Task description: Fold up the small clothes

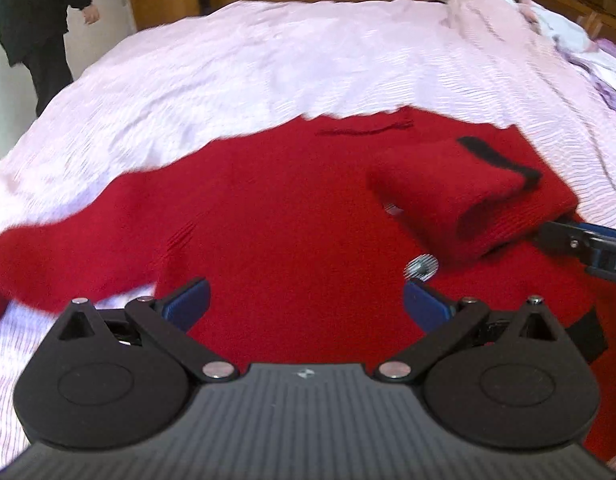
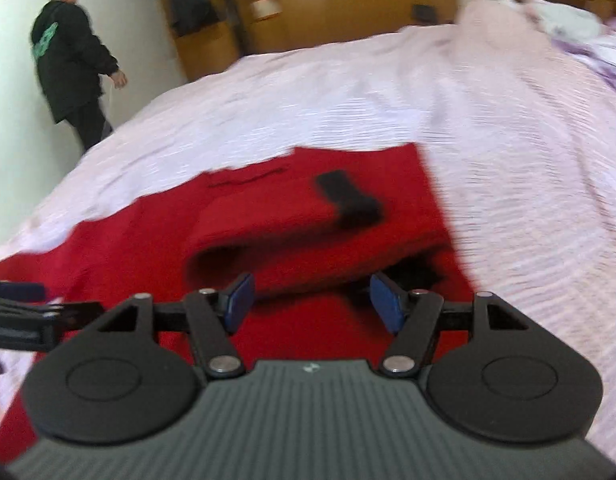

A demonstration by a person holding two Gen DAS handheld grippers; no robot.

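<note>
At the left, the left gripper is being held wide open and empty over the body of the red sweater, which is being spread flat on the pink bedspread, probably so folds land square. Further right, one sleeve with a black cuff is lying folded across the body. The right gripper is being held open beside that fold, gripping nothing, seemingly positioned for the next fold.
</note>
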